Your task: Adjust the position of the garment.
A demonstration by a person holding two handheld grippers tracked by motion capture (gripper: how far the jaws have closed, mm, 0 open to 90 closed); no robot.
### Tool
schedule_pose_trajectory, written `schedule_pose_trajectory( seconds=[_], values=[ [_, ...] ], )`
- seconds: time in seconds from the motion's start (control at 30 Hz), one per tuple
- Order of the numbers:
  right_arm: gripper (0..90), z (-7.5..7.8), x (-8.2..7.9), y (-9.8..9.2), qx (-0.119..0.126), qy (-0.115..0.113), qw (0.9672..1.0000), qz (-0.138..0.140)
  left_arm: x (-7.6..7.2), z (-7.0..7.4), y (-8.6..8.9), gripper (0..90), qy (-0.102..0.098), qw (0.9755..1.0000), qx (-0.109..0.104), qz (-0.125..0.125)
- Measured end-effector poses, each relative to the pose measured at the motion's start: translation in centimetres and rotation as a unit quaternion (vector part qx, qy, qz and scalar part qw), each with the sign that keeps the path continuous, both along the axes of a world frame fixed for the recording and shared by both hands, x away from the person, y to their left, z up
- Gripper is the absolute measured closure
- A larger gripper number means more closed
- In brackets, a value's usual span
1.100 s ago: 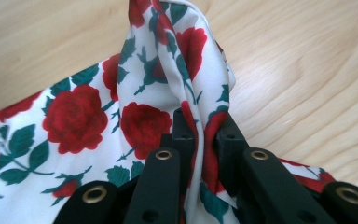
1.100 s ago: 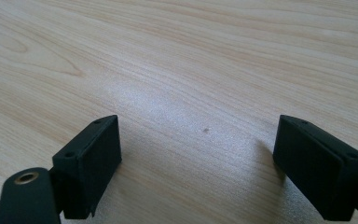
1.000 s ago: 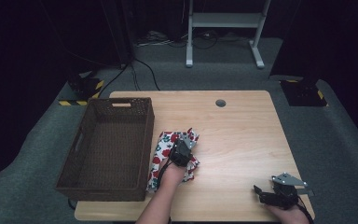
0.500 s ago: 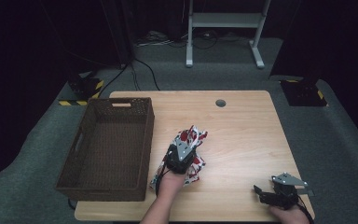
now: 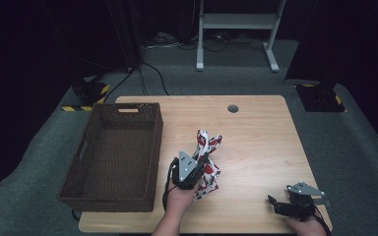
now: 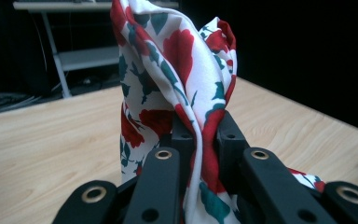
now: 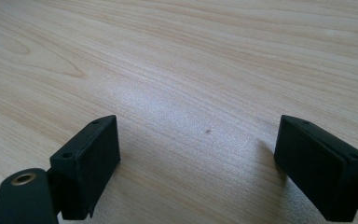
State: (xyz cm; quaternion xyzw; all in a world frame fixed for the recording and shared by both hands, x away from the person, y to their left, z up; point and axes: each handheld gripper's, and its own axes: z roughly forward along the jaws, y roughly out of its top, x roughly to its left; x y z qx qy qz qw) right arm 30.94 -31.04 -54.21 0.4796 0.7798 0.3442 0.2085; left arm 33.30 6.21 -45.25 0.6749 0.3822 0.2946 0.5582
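A white cloth with red flowers and green leaves (image 5: 207, 156) is bunched up at the middle of the wooden table (image 5: 256, 142). My left gripper (image 5: 193, 169) is shut on it and holds it lifted, with one end pointing up and away. In the left gripper view the floral cloth (image 6: 172, 65) rises in a twisted fold from between the closed jaws, my left gripper (image 6: 199, 130) pinching it. My right gripper (image 5: 274, 204) rests near the table's front right corner. In the right gripper view my right gripper (image 7: 198, 154) stands open over bare wood.
A dark woven basket (image 5: 113, 157) with handle slots sits on the table's left side, beside the cloth. A round cable hole (image 5: 233, 108) is near the far edge. Grey carpet surrounds the table, and a white metal stand (image 5: 236, 29) is behind it.
My left gripper has lifted the floral cloth off the table and carried it to the right, away from the basket. The cloth now stands bunched instead of lying spread. The right gripper has kept still.
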Motion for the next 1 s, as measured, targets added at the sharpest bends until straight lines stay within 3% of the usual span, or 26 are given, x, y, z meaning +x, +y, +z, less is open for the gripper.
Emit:
schedule_pose_trajectory(
  seconds=[0.17, 0.5, 0.7, 1.0],
  values=[
    [14.0, 0.0, 0.0, 0.0, 0.001, 0.0, 1.0, 0.0, -0.5, 0.3, 0.4, 81.5, -0.023, 0.9993, -0.03, 0.0],
    [13.8, 0.0, 0.0, 0.0, -0.003, -0.001, 1.0, 0.001, -1.1, 1.5, 0.9, 81.5, -0.052, 0.9973, -0.052, 0.001],
    [13.2, 0.0, 0.0, 0.1, -0.006, -0.001, 1.0, 0.004, -1.5, 2.7, 1.2, 81.4, -0.073, 0.9958, -0.055, 0.001],
    [13.1, 0.0, 0.0, 0.1, -0.005, -0.001, 1.0, 0.004, -1.9, 4.0, 1.8, 81.4, -0.089, 0.9943, -0.059, -0.001]
  ],
)
